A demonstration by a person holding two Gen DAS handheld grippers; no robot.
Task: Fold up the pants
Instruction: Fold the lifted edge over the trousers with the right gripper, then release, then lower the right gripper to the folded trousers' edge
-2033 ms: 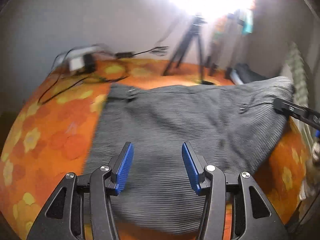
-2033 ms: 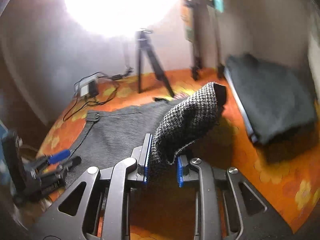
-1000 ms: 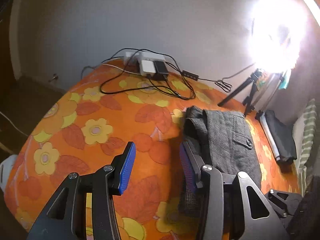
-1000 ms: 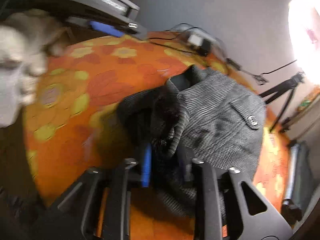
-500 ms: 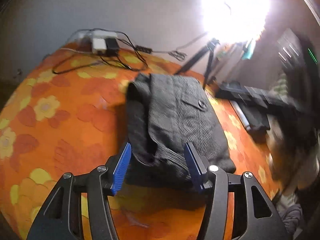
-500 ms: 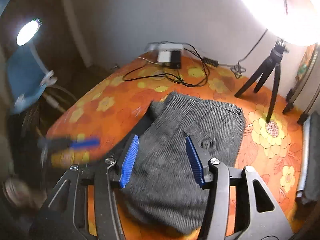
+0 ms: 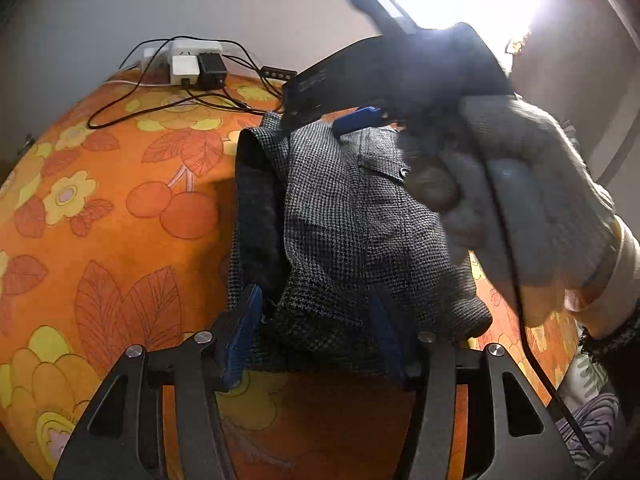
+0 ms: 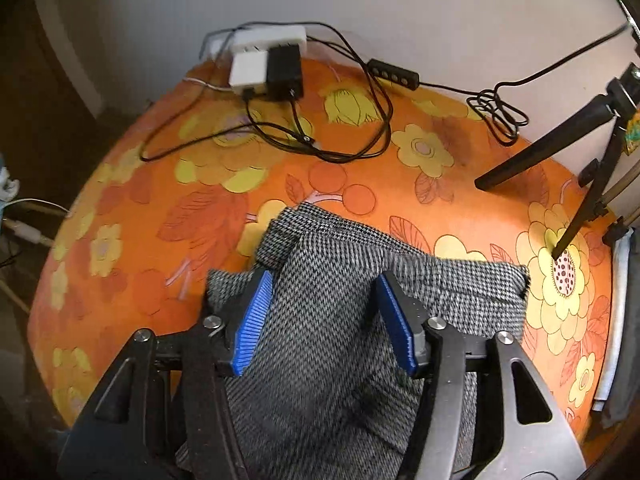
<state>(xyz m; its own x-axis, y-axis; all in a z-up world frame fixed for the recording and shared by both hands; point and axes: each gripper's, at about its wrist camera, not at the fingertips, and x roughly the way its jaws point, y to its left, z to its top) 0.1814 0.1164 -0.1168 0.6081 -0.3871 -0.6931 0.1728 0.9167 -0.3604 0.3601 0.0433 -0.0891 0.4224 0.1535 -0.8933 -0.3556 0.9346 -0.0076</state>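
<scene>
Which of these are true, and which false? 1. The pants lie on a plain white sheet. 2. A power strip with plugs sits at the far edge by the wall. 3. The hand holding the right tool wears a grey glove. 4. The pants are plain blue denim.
1. False: the pants lie on an orange flowered cloth.
2. True: the power strip sits by the wall, with cables trailing from it.
3. True: the gloved hand grips the right gripper, seen from the left wrist.
4. False: they are a grey checked weave.
</scene>
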